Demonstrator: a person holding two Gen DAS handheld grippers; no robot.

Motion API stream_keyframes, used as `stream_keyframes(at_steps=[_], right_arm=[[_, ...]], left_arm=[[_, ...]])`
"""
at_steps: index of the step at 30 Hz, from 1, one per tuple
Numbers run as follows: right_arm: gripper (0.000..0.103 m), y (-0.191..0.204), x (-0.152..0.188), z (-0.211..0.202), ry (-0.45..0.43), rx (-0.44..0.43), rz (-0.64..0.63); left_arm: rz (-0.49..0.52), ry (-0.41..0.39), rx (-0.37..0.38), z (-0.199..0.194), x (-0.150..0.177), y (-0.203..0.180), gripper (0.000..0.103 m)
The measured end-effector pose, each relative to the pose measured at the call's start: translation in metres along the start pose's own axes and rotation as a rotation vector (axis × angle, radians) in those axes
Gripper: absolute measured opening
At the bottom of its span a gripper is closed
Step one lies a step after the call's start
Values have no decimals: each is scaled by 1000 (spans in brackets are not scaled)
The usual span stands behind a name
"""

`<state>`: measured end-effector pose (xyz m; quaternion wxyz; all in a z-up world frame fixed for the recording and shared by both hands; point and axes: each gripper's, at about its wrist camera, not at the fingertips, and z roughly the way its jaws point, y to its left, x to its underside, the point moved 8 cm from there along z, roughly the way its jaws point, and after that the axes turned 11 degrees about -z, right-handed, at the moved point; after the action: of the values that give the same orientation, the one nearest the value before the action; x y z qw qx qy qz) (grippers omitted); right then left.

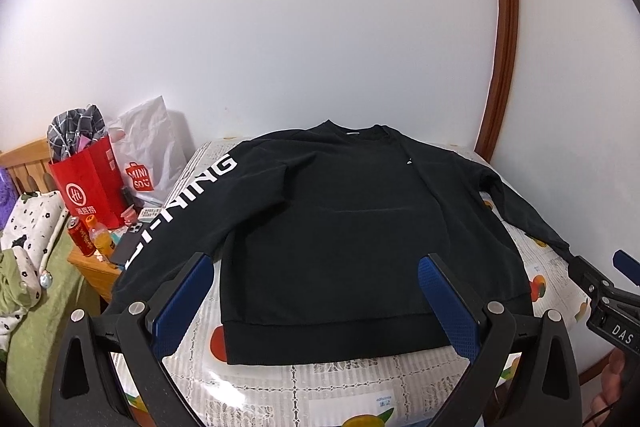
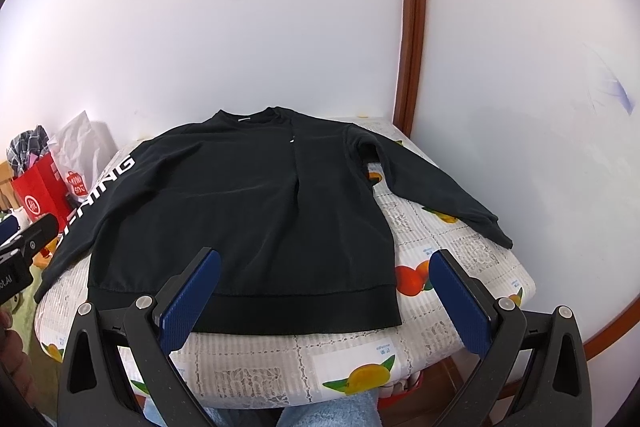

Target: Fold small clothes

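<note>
A black long-sleeved sweatshirt [image 1: 344,223] lies flat, front up, on a small table with a fruit-print cloth [image 1: 344,399]; its collar is at the far side and its hem near me. The left sleeve carries white LI-NING lettering and hangs over the table's left edge. The right sleeve lies spread out to the right [image 2: 440,183]. My left gripper [image 1: 316,271] is open and empty above the hem. My right gripper [image 2: 324,267] is open and empty above the hem's right part [image 2: 280,311]; it also shows at the right edge of the left wrist view [image 1: 596,267].
A white wall stands right behind the table, with a wooden door frame [image 1: 500,39] at the right. To the left a wooden nightstand holds a red bag [image 1: 88,187], a white Miniso bag [image 1: 148,155], a can and a bottle. A bed with green bedding [image 1: 36,311] is at far left.
</note>
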<state>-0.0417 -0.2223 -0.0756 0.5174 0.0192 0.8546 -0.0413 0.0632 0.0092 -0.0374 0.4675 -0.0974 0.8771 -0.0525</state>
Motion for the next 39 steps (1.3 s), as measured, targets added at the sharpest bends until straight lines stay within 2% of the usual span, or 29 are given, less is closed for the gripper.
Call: stream_keyframes(at_steps=[7,14,20,27,32,36,39], right_arm=[[102,2,-4,12,9,1,-3],[102,3,-5,34,35,-13,3],[102,9,-2,66,88,-40,-8],[101,19,0,112,158,-57,-45],[101,27,6,149,218,-60,-52],[101,36,11,170,252,-73,-69],[101,44,14,182,273,-77,-85]], left_arm=[[13,-1,-10,12,-5,1,103],[-45,49,22,35,-6,12,103],[-101,113,19,72,-1,35,103],[-198,193,-22,117,14,84,103],[-336,236,-31,142,34,132,102],[-526,240,-9,150,51,173,101],[-681,249,30,159,63,199,95]])
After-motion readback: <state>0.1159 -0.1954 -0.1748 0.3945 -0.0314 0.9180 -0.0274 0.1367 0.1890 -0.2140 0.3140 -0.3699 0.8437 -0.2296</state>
